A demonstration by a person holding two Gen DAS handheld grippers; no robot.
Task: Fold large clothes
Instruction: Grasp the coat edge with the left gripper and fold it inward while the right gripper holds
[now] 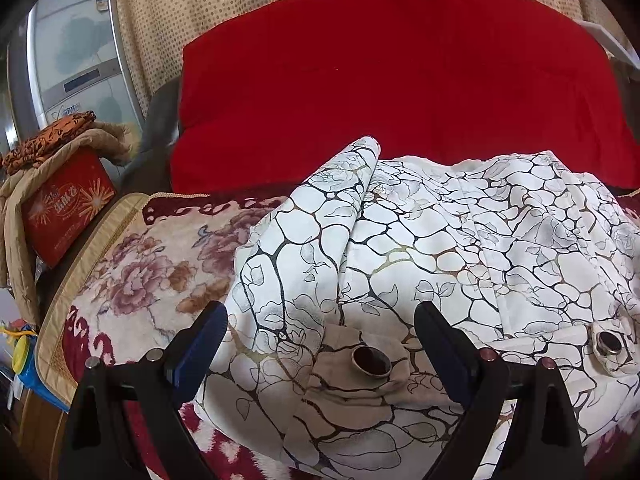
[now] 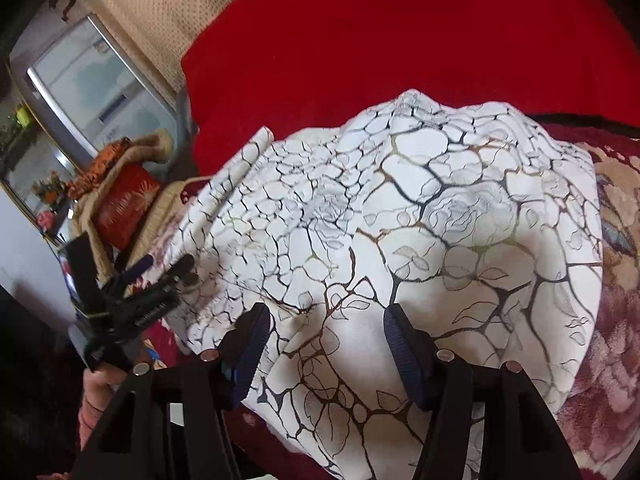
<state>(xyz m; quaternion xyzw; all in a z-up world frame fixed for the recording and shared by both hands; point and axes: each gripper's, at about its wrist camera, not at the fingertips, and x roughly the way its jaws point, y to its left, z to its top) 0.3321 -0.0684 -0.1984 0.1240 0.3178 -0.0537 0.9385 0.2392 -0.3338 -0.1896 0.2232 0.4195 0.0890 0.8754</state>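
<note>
Your left gripper (image 1: 320,332) hangs with jaws spread wide over the white crackle-print garment (image 1: 420,248), one of its two metal eyelets (image 1: 371,362) lying between them. Your right gripper (image 2: 326,344) is also agape above the same garment, gripping nothing. The garment lies bunched on the floral blanket (image 1: 152,264), in front of the red cushion (image 1: 380,92). One red box (image 1: 66,212) stands left of the garment.

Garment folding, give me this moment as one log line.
garment: white, vein print, bunched on floral blanket | left gripper: open over buttoned tab | right gripper: open above cloth | holding: nothing
</note>
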